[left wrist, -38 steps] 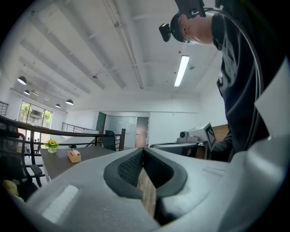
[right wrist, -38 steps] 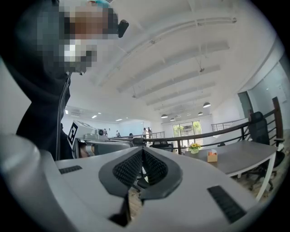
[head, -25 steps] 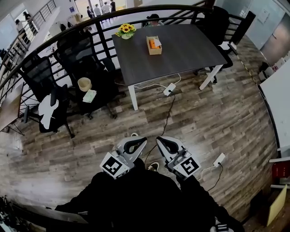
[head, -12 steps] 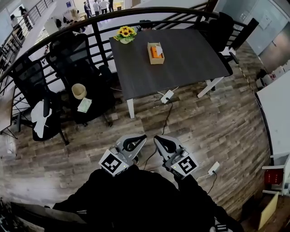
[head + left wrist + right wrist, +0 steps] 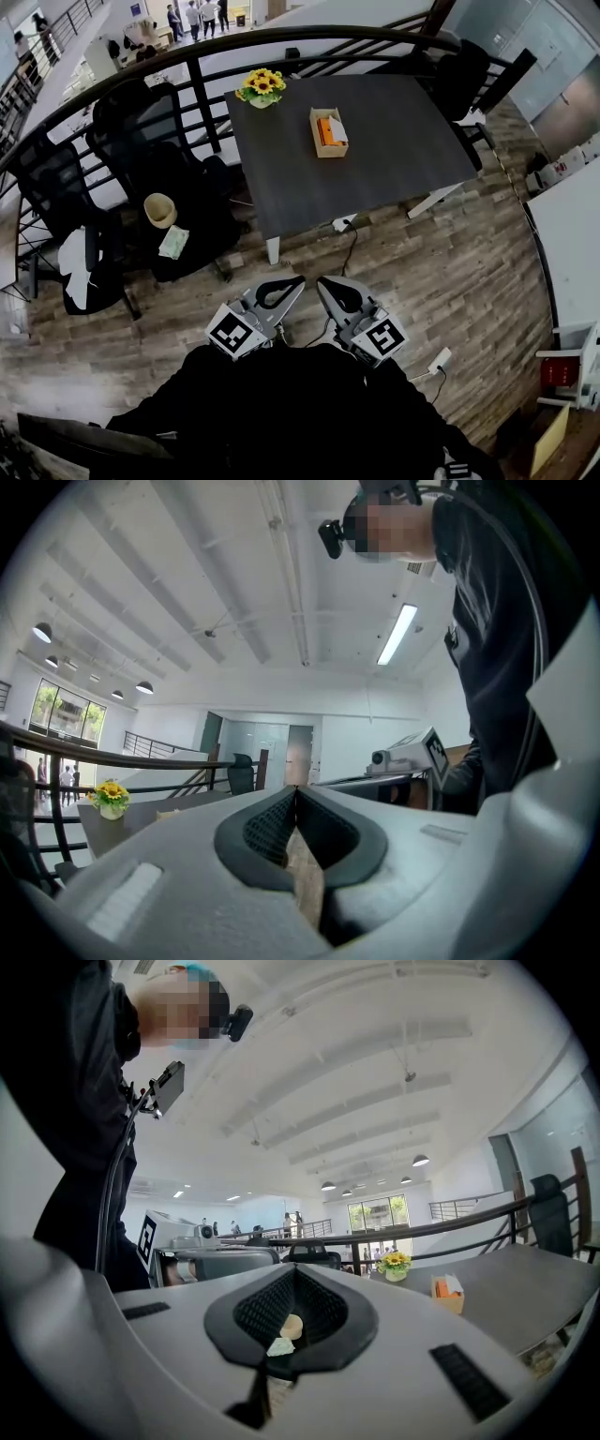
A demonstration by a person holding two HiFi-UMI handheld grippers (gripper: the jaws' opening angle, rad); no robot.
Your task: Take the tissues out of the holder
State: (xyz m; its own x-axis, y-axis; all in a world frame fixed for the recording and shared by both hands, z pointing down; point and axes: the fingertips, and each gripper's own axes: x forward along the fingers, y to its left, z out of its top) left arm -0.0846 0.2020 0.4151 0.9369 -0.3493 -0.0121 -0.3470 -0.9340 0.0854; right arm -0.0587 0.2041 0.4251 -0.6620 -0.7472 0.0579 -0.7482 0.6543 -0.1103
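Tissues (image 5: pixel 337 129) — a white sheet standing up next to an orange pack — sit in the wooden holder (image 5: pixel 327 132) on the dark table (image 5: pixel 394 122), well ahead of both claws and not touched by either.

The left claw (image 5: pixel 299 279) and the right claw (image 5: pixel 321 280) are held side by side, low and close to the person's body, over the wood floor (image 5: pixel 450 272). Their tips lean toward each other and sit near one another without touching. The near edge of the table lies between them and the holder.

In the left gripper view, the left claw (image 5: pixel 296 789) has its dark pads pressed together at the tips, with nothing pinched. In the right gripper view, the right claw (image 5: pixel 293 1269) is pressed together too and is also empty. From there the holder (image 5: pixel 448 1292) shows off to the right of the tips, far beyond them.

A pot of yellow flowers (image 5: pixel 261 86) stands at the table's far left corner, further from the claws than the holder. Black office chairs (image 5: pixel 141 141) stand ahead and to the left of the left claw — one has a round cream thing (image 5: pixel 159 208) on its seat. A curved black railing (image 5: pixel 234 42) runs behind the table.
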